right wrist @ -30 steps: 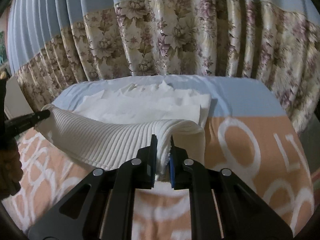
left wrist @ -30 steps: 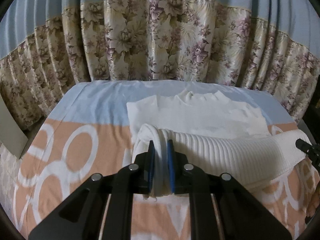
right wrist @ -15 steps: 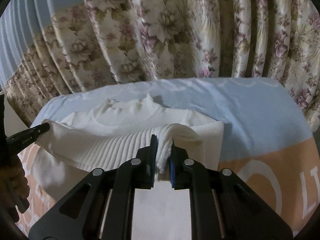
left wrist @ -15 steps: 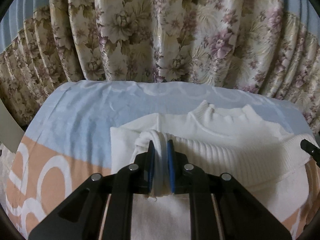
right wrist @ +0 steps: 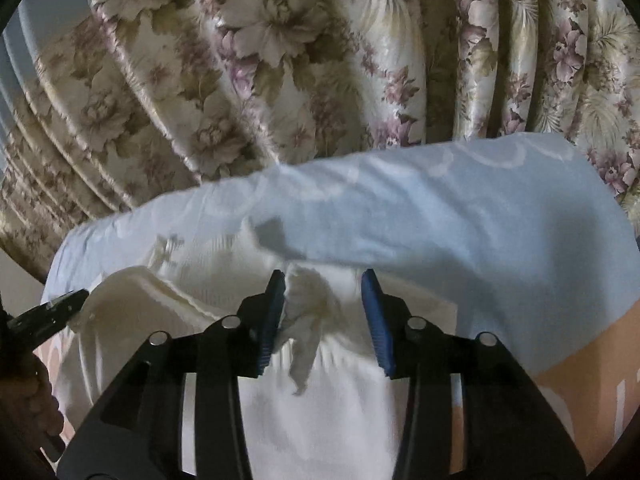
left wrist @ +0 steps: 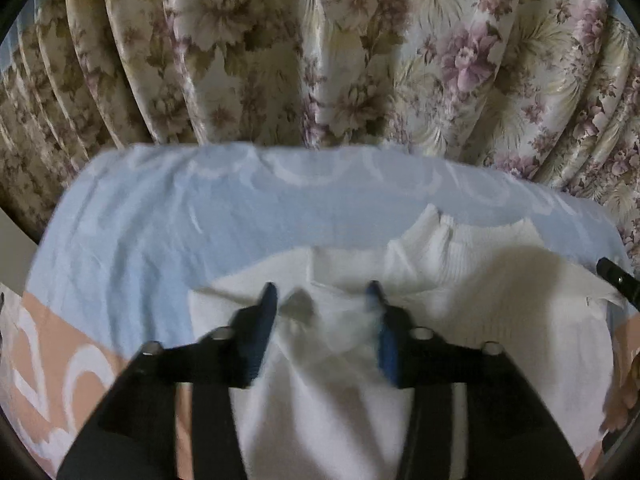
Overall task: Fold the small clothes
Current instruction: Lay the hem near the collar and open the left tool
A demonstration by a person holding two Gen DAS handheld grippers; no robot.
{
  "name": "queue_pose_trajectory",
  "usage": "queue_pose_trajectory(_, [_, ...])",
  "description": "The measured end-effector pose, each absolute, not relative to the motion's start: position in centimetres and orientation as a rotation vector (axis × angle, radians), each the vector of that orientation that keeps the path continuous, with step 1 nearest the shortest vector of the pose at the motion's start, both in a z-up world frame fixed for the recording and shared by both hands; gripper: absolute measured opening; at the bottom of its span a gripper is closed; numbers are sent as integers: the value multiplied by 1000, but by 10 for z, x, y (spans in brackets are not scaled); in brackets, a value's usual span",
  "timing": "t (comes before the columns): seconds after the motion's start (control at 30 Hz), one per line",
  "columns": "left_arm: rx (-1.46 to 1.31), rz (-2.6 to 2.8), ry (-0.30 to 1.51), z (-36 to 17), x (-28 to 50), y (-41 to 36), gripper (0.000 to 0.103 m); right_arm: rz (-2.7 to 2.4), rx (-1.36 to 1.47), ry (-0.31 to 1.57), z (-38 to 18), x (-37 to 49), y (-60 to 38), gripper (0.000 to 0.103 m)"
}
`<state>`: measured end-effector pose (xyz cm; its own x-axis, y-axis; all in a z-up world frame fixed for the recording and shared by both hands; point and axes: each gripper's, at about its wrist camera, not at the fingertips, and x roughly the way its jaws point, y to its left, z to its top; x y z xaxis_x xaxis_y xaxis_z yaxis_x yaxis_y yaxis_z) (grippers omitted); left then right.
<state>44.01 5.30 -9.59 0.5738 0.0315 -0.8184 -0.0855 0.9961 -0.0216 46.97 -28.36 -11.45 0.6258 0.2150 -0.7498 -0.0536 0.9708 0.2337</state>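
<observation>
A white ribbed sweater (left wrist: 460,304) lies folded over on the bed, its collar toward the curtain. It also shows in the right wrist view (right wrist: 320,408). My left gripper (left wrist: 322,300) is open, its jaws wide apart above the sweater's left fold corner. My right gripper (right wrist: 324,292) is open too, with a loose bunch of white fabric dropping between its fingers and brushing the left pad (right wrist: 272,320). The right gripper's tip (left wrist: 618,280) shows at the right edge of the left wrist view; the left gripper's tip (right wrist: 52,310) shows at the left edge of the right wrist view.
The bed cover (left wrist: 168,224) is pale blue at the far end and peach with white rings nearer me. A floral curtain (left wrist: 320,48) hangs right behind the bed's far edge. A hand (right wrist: 28,408) shows at lower left of the right wrist view.
Both grippers carried the sweater's hem forward toward the collar, then opened and let go of it. The fabric is dropping onto the upper part of the sweater.
</observation>
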Motion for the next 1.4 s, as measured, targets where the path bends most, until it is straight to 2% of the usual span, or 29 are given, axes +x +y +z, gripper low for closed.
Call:
queue_pose_trajectory(0.23, [-3, 99, 923, -74, 436, 63, 52, 163, 149, 828, -93, 464, -281, 41])
queue_pose_trajectory(0.53, [47, 158, 928, -94, 387, 86, 57, 176, 92, 821, -90, 420, -286, 41])
queue_pose_trajectory(0.7, [-41, 187, 887, -79, 381, 114, 57, 182, 83, 832, -96, 394, -292, 41])
queue_pose_trajectory(0.93, [3, 161, 864, -57, 375, 99, 57, 173, 105, 832, -92, 371, -301, 41])
queue_pose_trajectory(1.1, [29, 146, 885, -71, 353, 82, 57, 159, 97, 820, -84, 359, -309, 41])
queue_pose_trajectory(1.3, [48, 161, 921, -108, 305, 80, 57, 154, 108, 807, -79, 333, -319, 50])
queue_pose_trajectory(1.37, [21, 158, 906, -108, 287, 84, 57, 143, 96, 798, -77, 321, -321, 63])
queue_pose_trajectory(1.4, [16, 159, 896, -106, 277, 85, 57, 137, 91, 792, -76, 315, -321, 67])
